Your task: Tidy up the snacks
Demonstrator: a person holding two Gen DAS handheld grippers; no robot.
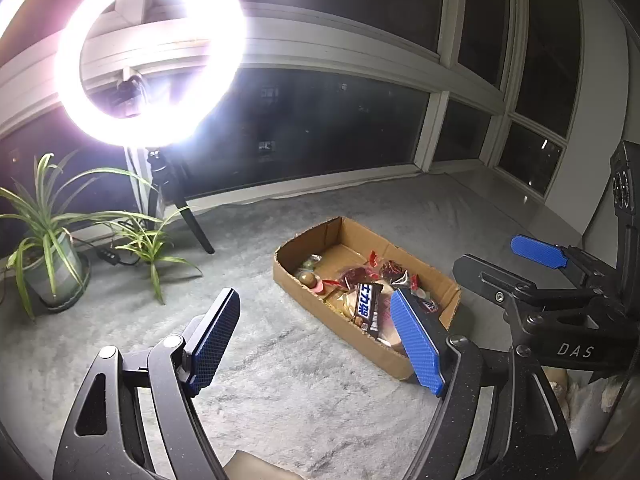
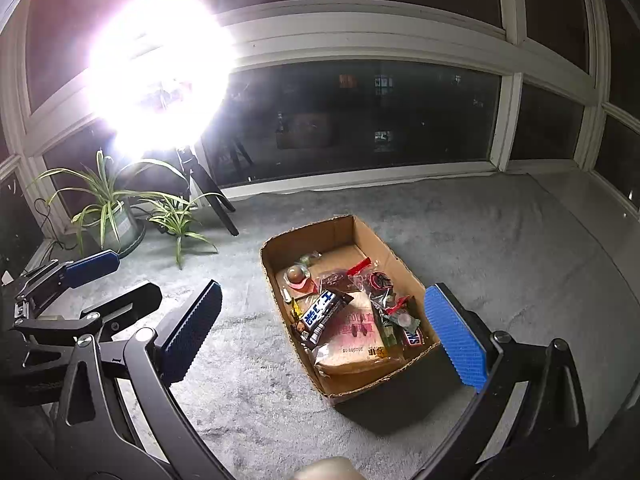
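Note:
An open cardboard box (image 1: pixel 289 280) (image 2: pixel 304 236) lies on the grey carpet with several snacks in it. Among them are a dark Snickers bar (image 1: pixel 366 306) (image 2: pixel 320 310), a bagged bread loaf (image 2: pixel 356 340), a small Snickers (image 2: pixel 414 336), a jelly cup (image 2: pixel 298 276) and red-wrapped sweets (image 2: pixel 376 280). My left gripper (image 1: pixel 316 340) hovers open near the box's left front side, with its right pad over the box's near end. My right gripper (image 2: pixel 324 334) (image 1: pixel 504 258) is open above the box's near end, holding nothing. The left gripper (image 2: pixel 116 280) shows at the left of the right wrist view.
A bright ring light (image 1: pixel 152 52) on a tripod (image 1: pixel 188 216) stands at the back left. Beside it are two potted plants (image 1: pixel 48 240) (image 2: pixel 108 208) and a cable (image 1: pixel 108 256). Dark windows (image 2: pixel 360 120) line the back. Grey carpet (image 2: pixel 500 240) spreads around the box.

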